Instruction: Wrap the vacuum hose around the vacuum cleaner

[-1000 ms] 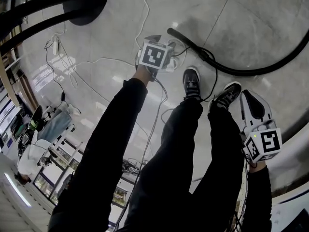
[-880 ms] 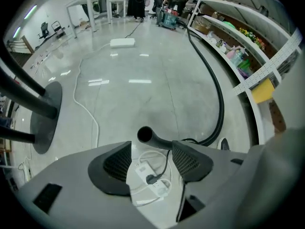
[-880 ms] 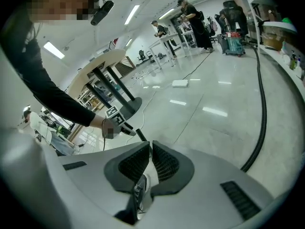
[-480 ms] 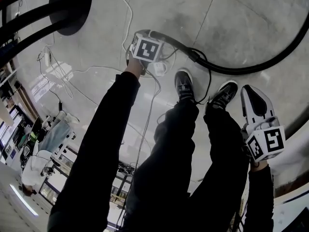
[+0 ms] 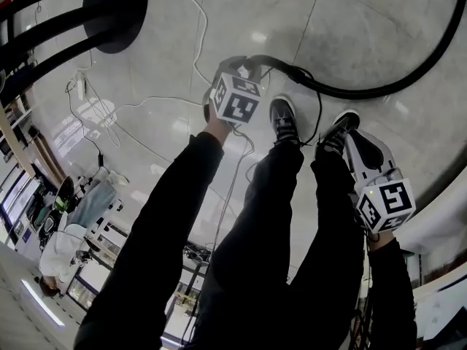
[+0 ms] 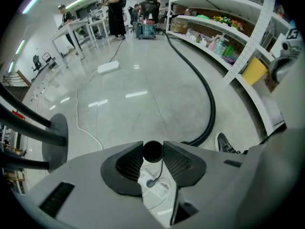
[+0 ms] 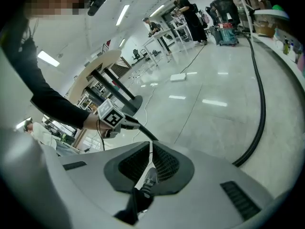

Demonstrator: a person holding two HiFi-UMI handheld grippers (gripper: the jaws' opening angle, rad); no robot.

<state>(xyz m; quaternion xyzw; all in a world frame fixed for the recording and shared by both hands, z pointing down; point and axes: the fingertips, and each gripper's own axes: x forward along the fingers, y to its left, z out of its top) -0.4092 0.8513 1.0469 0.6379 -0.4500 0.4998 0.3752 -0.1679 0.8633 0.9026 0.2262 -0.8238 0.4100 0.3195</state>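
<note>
Since half a second back my left gripper [image 6: 153, 152] has tipped up and drawn in toward my feet. Its jaws are closing, and the round black end of the vacuum hose [image 6: 211, 111] is now pinched between the pads; the right gripper [image 7: 151, 146] has shifted slightly inward beside my leg. The wide polished floor [image 6: 143, 94] is where nearly all of the hose lies, sweeping in one long curve away past the shelving toward what I take to be the vacuum cleaner [image 7: 223, 6], dark on a teal base and well apart from me. So I judge the wrapping has not begun and this is only the pick-up of the free end. The right gripper's jaws are together with nothing in them. To do this well I would let the left pads seat squarely across the hose end before lifting, then walk it toward the machine rather than drag it. The right gripper can open and take hold farther along, so that loops form without kinks. I would also keep the slack clear of my shoes [image 5: 283, 119] and the thin white cable [image 6: 80, 123].
</note>
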